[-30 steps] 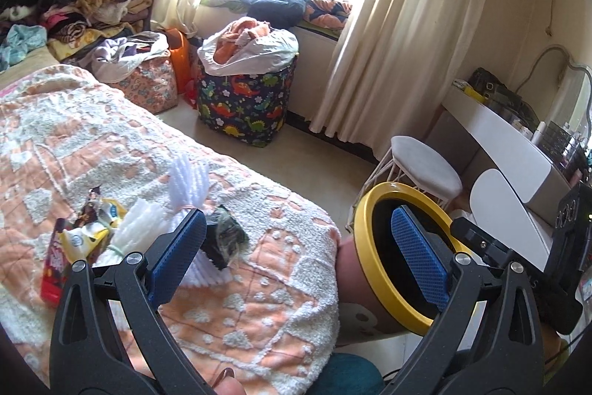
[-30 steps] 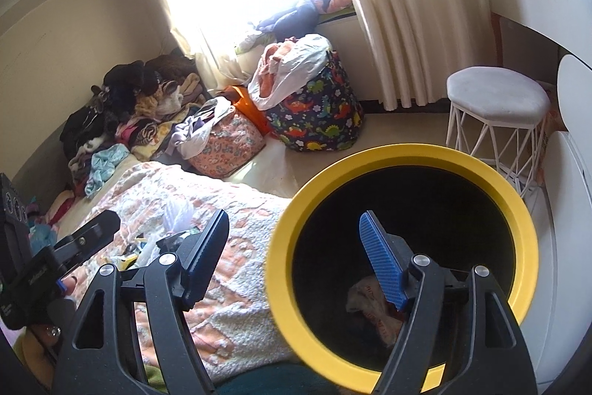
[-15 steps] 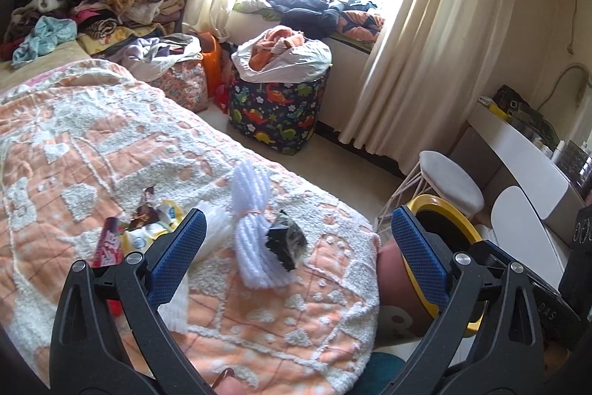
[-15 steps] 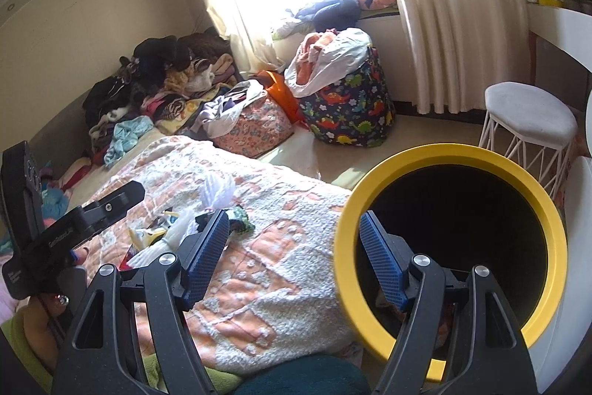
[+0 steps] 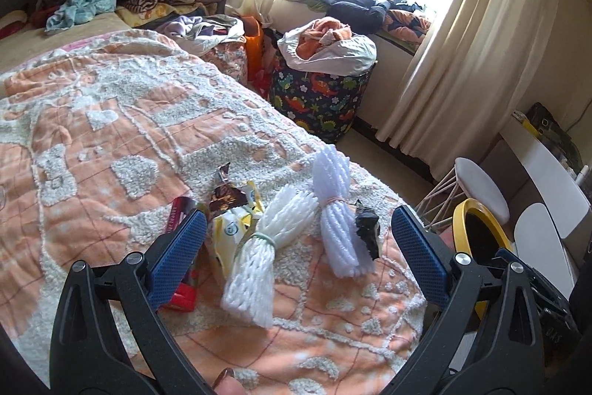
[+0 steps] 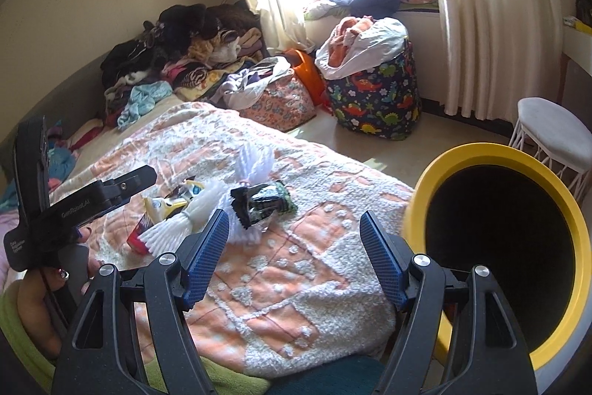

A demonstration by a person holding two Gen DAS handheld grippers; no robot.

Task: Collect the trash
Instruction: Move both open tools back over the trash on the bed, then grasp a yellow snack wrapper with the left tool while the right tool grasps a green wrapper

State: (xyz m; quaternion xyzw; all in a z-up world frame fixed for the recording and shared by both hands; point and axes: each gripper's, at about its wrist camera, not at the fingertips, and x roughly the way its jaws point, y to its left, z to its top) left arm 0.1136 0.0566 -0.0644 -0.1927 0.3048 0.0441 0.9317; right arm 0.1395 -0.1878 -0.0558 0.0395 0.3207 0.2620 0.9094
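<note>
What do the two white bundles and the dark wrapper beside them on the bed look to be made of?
White bundles: likely soft foam netting, matte, ribbed mesh strands cinched by rubber bands. Dark wrapper: probably plastic or foil film, glossy, sharply crinkled with bright glints.

Yellow bin (image 6: 495,154) interior dark (contents unseen), red wrapper (image 5: 177,217) half-hidden

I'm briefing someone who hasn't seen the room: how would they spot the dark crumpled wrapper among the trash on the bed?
Find the orange-and-white bedspread, then the trash heap near its foot end. The dark crumpled wrapper lies on the side toward the yellow-rimmed bin, against a white foam-net bundle; it is the only blackish, shiny piece.
</note>
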